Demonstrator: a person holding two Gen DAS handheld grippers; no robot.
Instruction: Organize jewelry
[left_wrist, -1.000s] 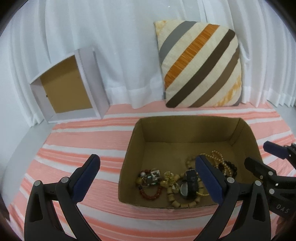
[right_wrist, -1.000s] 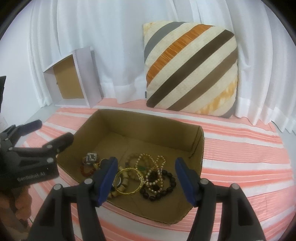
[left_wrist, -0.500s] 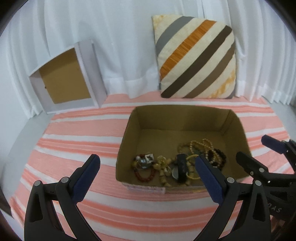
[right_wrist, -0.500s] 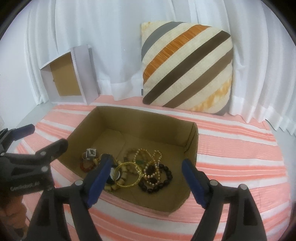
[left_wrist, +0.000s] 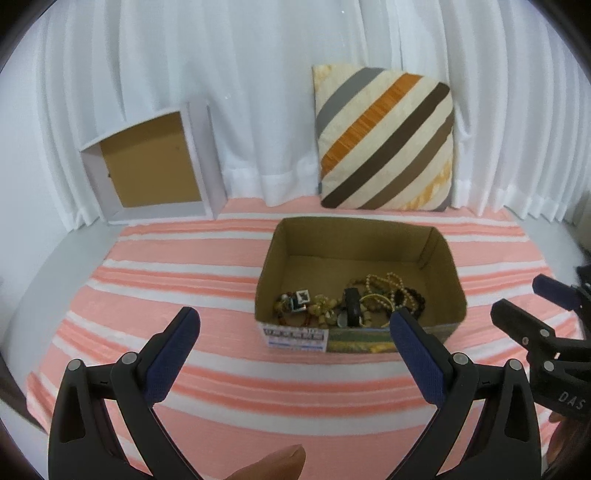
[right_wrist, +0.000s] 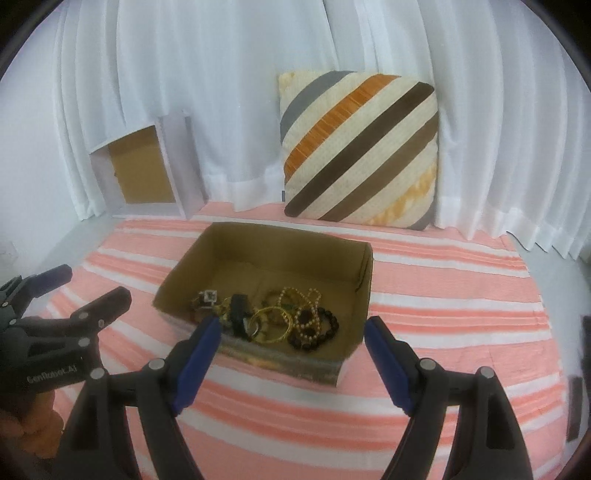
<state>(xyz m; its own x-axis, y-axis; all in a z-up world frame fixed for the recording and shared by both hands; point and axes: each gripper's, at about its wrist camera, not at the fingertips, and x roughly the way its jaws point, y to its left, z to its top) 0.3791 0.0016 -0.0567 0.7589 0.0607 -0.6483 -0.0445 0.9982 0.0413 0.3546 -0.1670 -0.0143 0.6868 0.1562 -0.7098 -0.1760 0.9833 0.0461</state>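
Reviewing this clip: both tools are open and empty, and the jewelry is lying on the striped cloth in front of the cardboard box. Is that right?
Not quite. The jewelry lies inside the cardboard box, piled toward its near end, not on the striped cloth. The right wrist view shows this plainly. The rest holds: the left tool and right tool are both open and empty.

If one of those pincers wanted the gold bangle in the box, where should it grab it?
Probably the gold bangle by its upper rim, coming from above: it lies fairly flat on the jewelry heap inside the cardboard box, whose walls block a sideways approach. One finger goes inside the ring, one outside.
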